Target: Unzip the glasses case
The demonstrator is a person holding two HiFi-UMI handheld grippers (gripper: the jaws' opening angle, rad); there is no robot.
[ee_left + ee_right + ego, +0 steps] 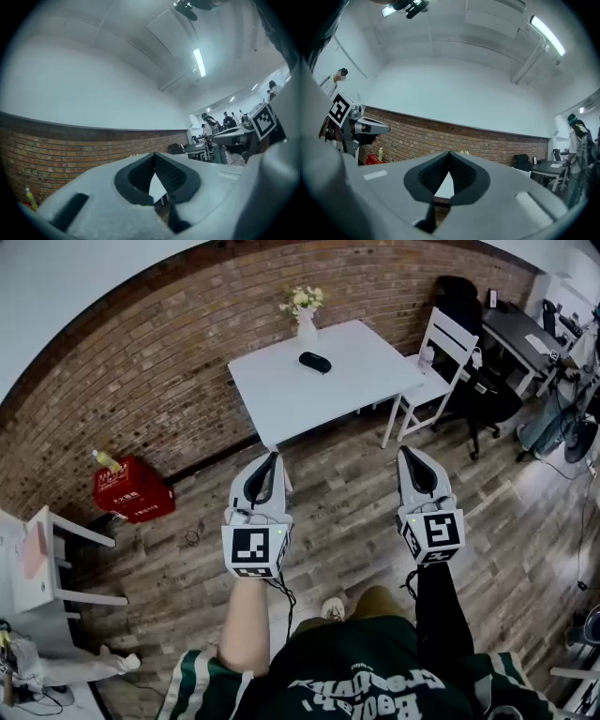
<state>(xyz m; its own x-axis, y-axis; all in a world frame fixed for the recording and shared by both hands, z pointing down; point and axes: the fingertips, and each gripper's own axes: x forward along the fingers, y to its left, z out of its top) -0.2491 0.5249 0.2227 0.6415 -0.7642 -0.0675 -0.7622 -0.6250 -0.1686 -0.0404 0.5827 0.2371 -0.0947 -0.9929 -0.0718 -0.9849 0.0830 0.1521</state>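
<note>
The left grey gripper [270, 461] and right grey gripper [411, 456] are both pressed together, empty. The dark oval glasses case [315, 362] lies on the white square table [272, 404], well ahead, between them. The approach is likely the step in hand. Next, the jaws must spread near the case.

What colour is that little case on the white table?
Black glasses case; head view shows it best.

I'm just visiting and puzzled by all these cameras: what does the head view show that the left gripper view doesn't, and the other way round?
Only the head view: the dark glasses case lying on the white table, the red box and the person's shoe.
Only the left gripper view: the ceiling light and distant people.
Both: the brick wall, the left gripper with its fingers together and empty, and the right gripper.
</note>
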